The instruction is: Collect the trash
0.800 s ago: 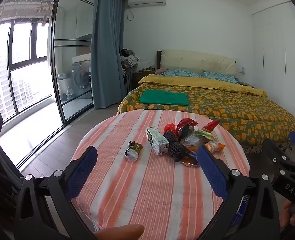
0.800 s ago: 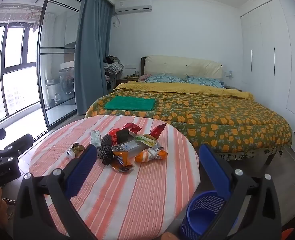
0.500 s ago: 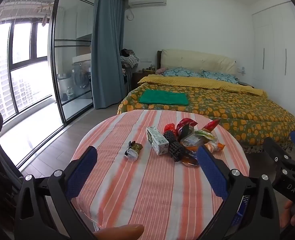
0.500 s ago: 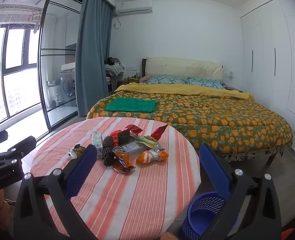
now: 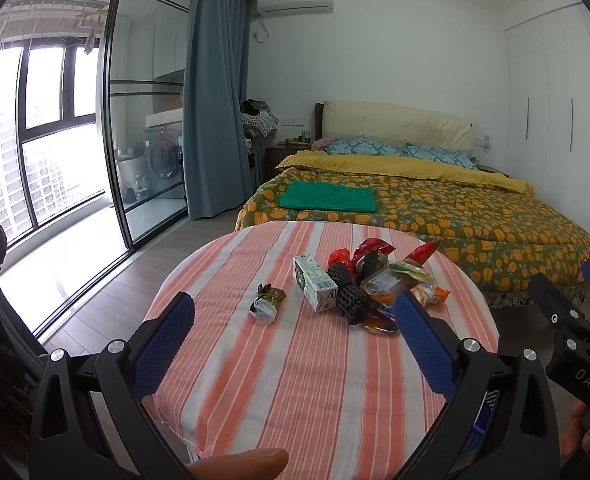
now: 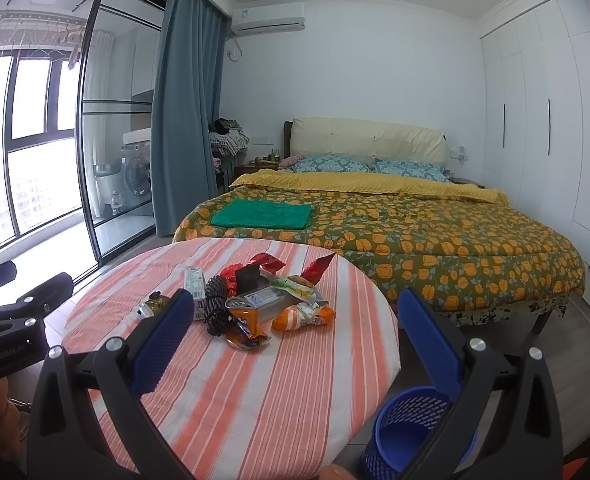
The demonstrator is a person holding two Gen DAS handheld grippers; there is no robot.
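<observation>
The left gripper (image 5: 293, 330) and the right gripper (image 6: 295, 326) hung level, side by side, jaws spread wide, blue pads (image 5: 423, 342) gripping nothing.

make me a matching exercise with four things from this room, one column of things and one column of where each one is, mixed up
Things:
1. green towel
2. blue basket
3. milk carton
4. air conditioner

Places:
A. on the striped table, beside the pile of wrappers
B. high on the wall, next to the curtain
C. flat on the bed cover
D. on the floor, at the table's edge

Pairs: 1-C, 2-D, 3-A, 4-B
</observation>
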